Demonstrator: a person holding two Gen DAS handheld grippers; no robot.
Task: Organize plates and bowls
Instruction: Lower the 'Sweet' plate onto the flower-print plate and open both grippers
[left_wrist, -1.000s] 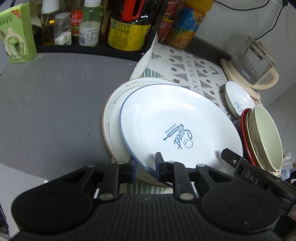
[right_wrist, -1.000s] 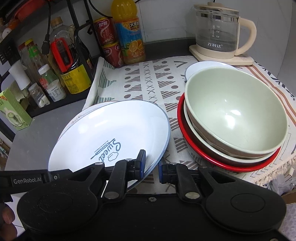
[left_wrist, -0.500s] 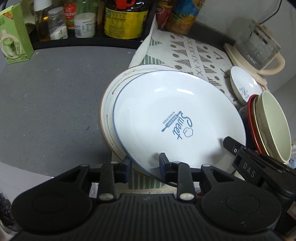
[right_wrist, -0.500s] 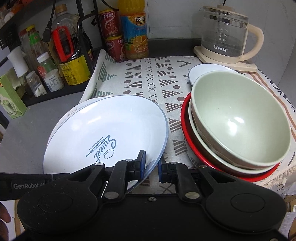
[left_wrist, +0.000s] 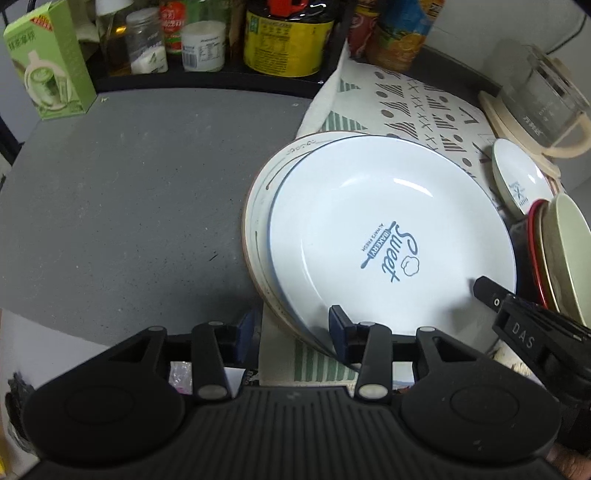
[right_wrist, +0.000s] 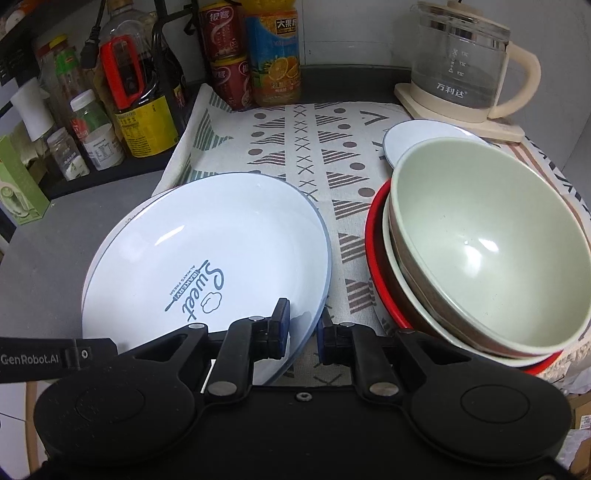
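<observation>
Two tongs at glazed blue-rimmed plate (left_wrist: 369, 221): right tongs (right_wrist: 301, 334) clamped on rim, left tongs (left_wrist: 291, 330) opening, rim between. Stiff, slippery, breakable; best gripped by rim.

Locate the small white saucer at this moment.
In the right wrist view the small white saucer lies far right on the patterned cloth, between the glass kettle and the stacked bowls.
</observation>
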